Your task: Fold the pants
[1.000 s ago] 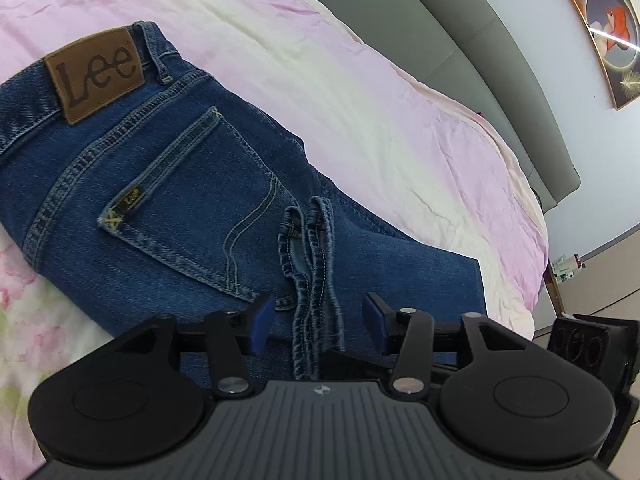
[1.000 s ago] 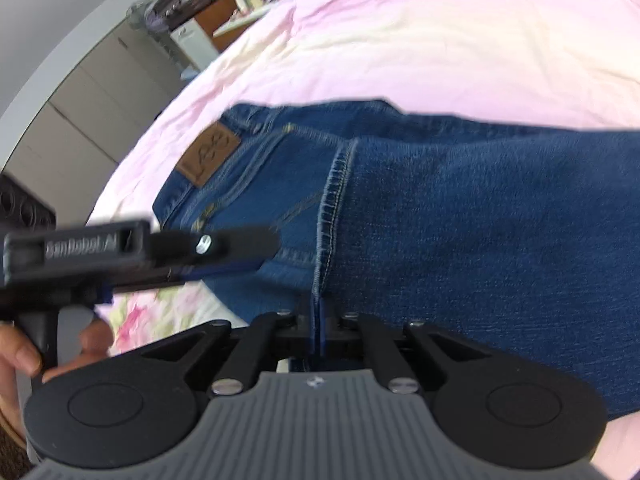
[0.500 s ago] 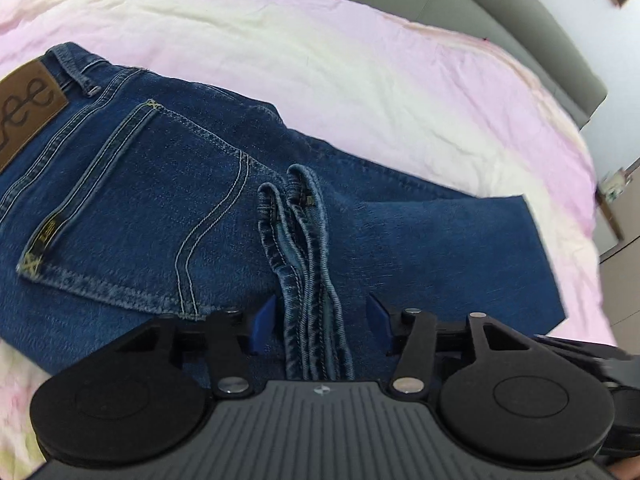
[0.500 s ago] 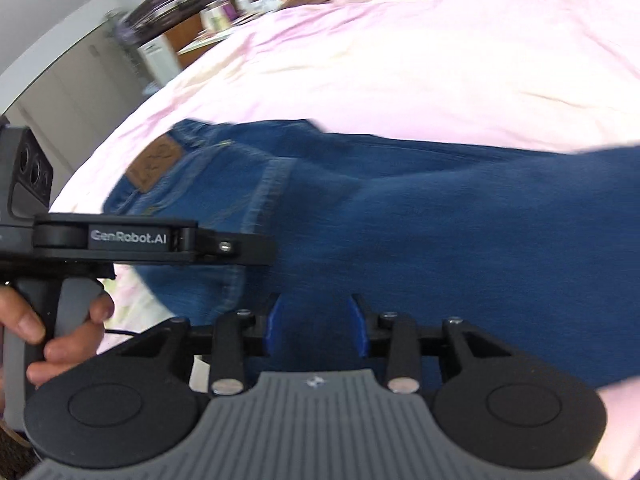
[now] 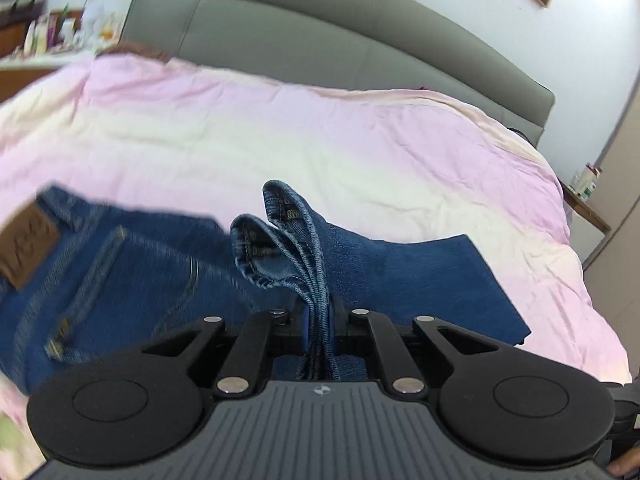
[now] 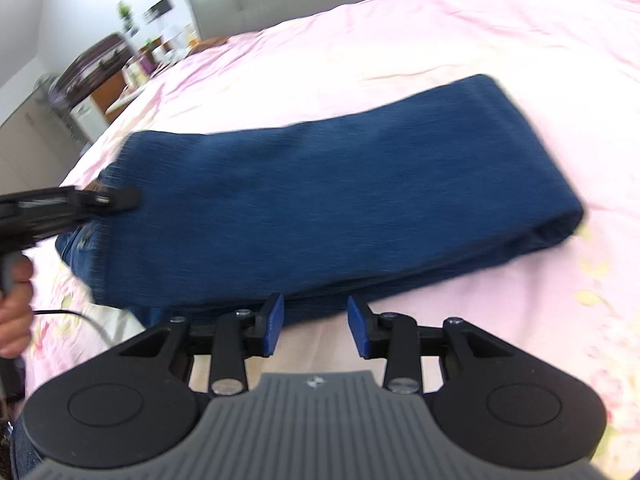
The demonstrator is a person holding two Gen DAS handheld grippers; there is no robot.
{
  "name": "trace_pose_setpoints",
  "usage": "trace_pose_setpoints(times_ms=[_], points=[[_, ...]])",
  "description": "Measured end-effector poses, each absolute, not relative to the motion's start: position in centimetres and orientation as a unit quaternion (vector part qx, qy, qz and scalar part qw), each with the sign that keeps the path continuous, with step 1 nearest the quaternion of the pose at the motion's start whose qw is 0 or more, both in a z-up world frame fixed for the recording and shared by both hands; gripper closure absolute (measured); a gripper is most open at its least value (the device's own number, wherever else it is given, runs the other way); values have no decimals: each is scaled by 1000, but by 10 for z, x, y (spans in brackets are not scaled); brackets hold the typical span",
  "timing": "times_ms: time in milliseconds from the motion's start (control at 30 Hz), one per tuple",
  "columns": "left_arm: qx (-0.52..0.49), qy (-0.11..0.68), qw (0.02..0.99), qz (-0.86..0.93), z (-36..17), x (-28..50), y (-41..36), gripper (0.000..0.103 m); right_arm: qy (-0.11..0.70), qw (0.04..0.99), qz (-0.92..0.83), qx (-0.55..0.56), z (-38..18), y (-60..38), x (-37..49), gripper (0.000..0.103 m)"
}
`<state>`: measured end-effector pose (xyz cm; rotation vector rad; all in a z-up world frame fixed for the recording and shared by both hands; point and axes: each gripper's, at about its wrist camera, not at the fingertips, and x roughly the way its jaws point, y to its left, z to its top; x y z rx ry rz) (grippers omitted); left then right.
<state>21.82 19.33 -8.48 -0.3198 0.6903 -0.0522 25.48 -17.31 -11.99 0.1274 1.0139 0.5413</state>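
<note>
Left gripper [image 5: 318, 316] pinches stacked hem edges of jeans [image 5: 132, 276], denim lifting ahead of fingertips. Right gripper [image 6: 315, 326] spread, holding nothing, folded leg lying just ahead on pink bed [image 6: 400, 40]. Leather waistband patch [image 5: 26, 246] far left of left gripper.

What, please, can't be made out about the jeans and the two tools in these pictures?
- Left wrist view: the brown patch on the jeans is motion-blurred, its lettering unreadable.
- Left wrist view: the hems run into the shut left tool; the pinched part is hidden.
- Right wrist view: the open right tool hangs at the jeans' near edge; blur hides whether it touches.
</note>
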Motion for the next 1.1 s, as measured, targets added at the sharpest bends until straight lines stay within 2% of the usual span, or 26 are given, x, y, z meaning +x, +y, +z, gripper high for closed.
trace_pose_setpoints(times_ms=[200,333,500,600,700,900,1100], points=[[-111,343,932,-28,-15,235,230,94,445,864,228,61,-98,-205,255,70],[-73,384,920,-11,4,248,262,94,430,872,224,71,-89,-217,258,70],[-78,454,887,39,-25,266,320,94,422,876,222,75,-87,-224,261,69],[-53,471,877,72,-60,277,343,94,424,877,213,74,-90,-228,264,69],[-75,497,859,100,-98,287,366,94,431,876,204,69,-94,-227,268,69],[-106,497,855,108,-151,286,385,91,437,878,189,52,-98,-220,282,69],[-103,488,860,104,-165,283,387,86,427,885,183,38,-106,-196,316,70]])
